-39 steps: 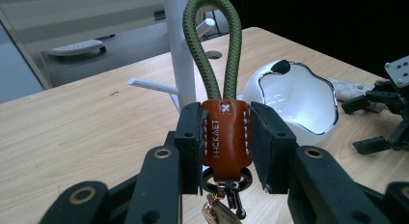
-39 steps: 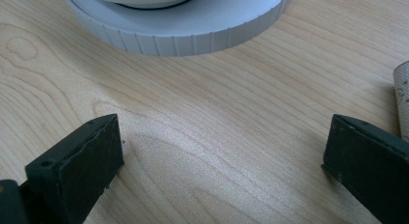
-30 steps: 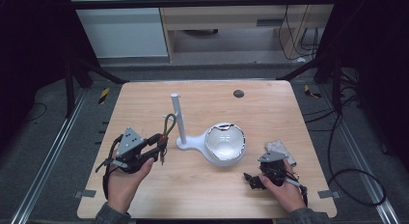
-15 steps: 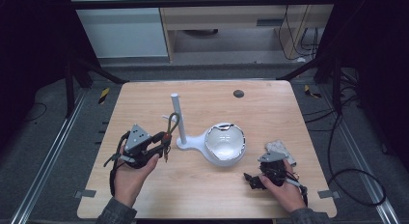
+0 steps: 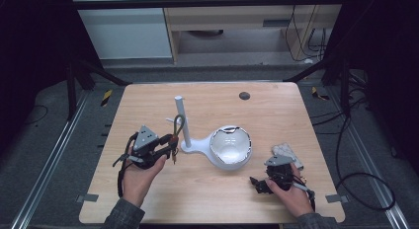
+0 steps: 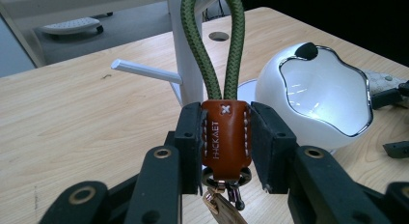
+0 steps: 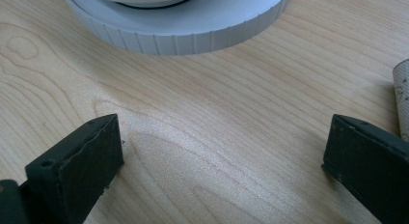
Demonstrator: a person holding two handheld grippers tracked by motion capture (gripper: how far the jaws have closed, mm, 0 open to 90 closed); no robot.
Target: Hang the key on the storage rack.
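My left gripper (image 6: 225, 151) is shut on a key fob's brown leather tab (image 6: 225, 137). The fob's green cord loop (image 6: 212, 45) stands upright in front of the white stand's post (image 6: 190, 69), and metal rings hang below the tab. In the high view the left gripper (image 5: 170, 142) holds the loop (image 5: 178, 124) just left of the post (image 5: 180, 115). A thin white peg (image 6: 144, 70) sticks out from the post; whether the loop touches a peg I cannot tell. My right gripper (image 5: 257, 182) rests low at the front right, its jaws open over bare wood (image 7: 222, 156).
A white bowl (image 5: 230, 146) with a shiny rim sits on the stand's round base (image 7: 178, 21), right of the post. A pale patterned object (image 5: 285, 151) lies beside the right hand. A dark round hole (image 5: 244, 95) marks the table's far side.
My left gripper has shifted slightly toward the white post and a bit lower, carrying the key fob. The right gripper has stayed where it was.
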